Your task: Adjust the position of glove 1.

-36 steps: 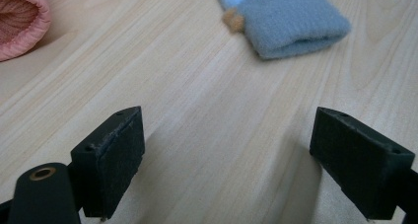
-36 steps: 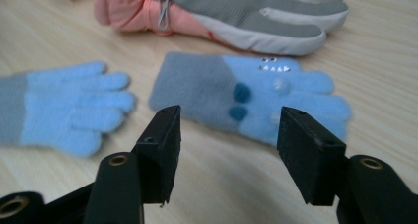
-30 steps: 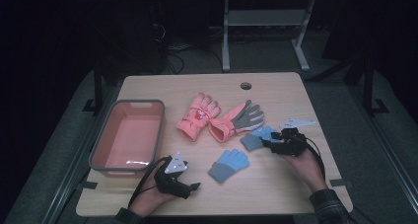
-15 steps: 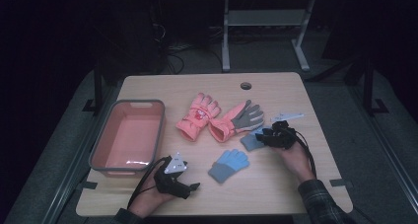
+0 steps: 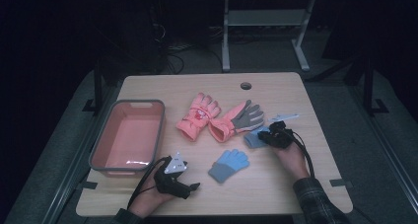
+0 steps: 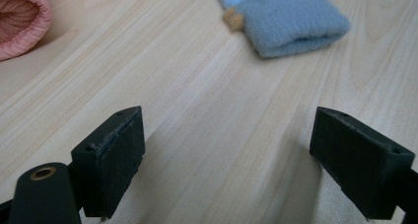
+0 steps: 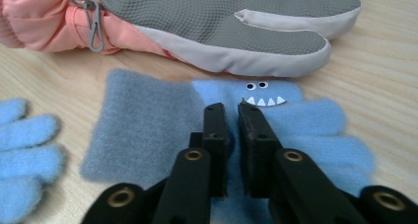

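The small blue fleece glove with a toothy cartoon face [image 7: 231,115] lies flat on the pale wooden worktop [image 5: 276,184], just below the grey-palmed salmon ski glove [image 7: 217,21]. The right claw [image 7: 231,116] has just been closing and pinches a fold of its fleece; the right gripper view shows eyes, teeth and pebbled palm. The left claw [image 6: 226,155] rests wide open, empty, near the other blue fleece glove [image 6: 291,21].

Dim room, dark floor [image 5: 59,184], white metal stand [image 5: 261,26] behind table [image 5: 276,184].
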The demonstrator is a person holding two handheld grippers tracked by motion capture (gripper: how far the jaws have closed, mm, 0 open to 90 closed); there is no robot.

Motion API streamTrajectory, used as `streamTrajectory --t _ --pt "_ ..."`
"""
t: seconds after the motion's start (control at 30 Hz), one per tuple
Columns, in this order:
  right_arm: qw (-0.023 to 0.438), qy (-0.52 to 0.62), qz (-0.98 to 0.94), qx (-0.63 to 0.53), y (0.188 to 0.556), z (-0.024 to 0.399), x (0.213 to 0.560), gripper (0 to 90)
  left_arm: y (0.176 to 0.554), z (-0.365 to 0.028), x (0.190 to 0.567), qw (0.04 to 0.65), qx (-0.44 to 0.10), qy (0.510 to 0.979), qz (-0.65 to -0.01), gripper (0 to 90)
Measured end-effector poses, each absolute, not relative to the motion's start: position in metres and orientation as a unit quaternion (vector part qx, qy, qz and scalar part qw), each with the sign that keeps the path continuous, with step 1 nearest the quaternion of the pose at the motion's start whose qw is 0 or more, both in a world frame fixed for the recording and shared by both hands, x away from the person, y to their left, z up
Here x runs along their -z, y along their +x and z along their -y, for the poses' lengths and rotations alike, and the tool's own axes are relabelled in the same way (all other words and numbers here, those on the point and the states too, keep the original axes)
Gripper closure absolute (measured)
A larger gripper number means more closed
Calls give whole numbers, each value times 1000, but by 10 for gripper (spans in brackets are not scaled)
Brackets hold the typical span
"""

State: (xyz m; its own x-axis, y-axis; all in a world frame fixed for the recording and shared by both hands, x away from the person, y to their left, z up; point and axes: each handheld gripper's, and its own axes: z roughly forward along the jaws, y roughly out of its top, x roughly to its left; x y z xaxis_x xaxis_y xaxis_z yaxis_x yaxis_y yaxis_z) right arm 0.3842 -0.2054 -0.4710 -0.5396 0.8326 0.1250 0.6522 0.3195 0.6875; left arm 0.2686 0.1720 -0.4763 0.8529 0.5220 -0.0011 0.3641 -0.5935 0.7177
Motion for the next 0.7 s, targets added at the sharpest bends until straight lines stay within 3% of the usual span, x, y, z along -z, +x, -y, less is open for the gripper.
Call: streamTrajectory --t 0.7 --pt "49 450 -780 -432 378 228 441 861 269 -172 476 375 -105 886 -250 127"
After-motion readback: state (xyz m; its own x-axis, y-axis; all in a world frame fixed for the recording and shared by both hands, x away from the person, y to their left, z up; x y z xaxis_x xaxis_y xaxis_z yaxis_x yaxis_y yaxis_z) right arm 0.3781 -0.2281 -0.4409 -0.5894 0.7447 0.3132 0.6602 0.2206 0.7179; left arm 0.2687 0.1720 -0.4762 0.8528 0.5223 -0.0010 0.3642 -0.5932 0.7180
